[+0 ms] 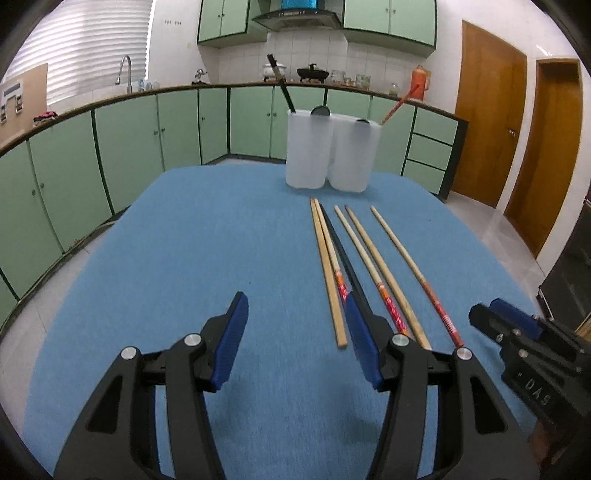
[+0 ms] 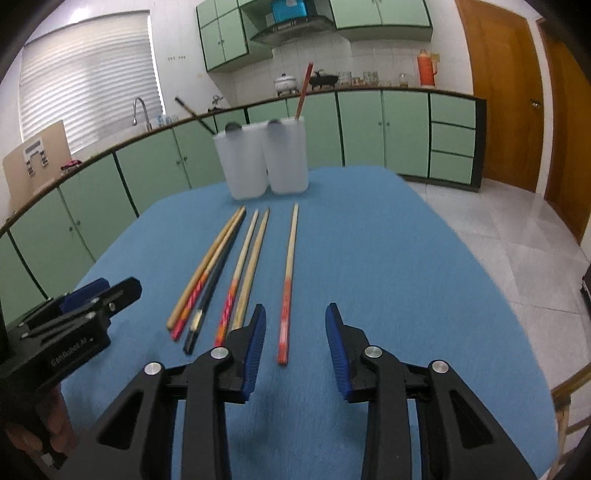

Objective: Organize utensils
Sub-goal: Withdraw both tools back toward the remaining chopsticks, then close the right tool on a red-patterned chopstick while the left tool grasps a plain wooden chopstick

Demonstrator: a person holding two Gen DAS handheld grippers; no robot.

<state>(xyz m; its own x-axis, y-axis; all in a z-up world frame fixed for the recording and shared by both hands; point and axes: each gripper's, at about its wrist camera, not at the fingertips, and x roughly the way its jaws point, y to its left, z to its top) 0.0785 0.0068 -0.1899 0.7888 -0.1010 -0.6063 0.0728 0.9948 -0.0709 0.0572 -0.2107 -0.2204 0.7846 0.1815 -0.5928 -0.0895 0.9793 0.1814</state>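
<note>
White lettering on the black body of the left gripper [image 2: 99,295], at the left edge of the right wrist view, appears to read "UmiRobot AI", though it is blurred. In the left wrist view, the black body of the right gripper [image 1: 495,314] carries raised letters, seen upside down and partly hidden; they resemble "DAS".

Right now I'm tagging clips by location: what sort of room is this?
Most likely a home kitchen: green cabinets run beneath a long counter, a faucet stands by the window, and a range hood hangs above pots on the counter.
</note>
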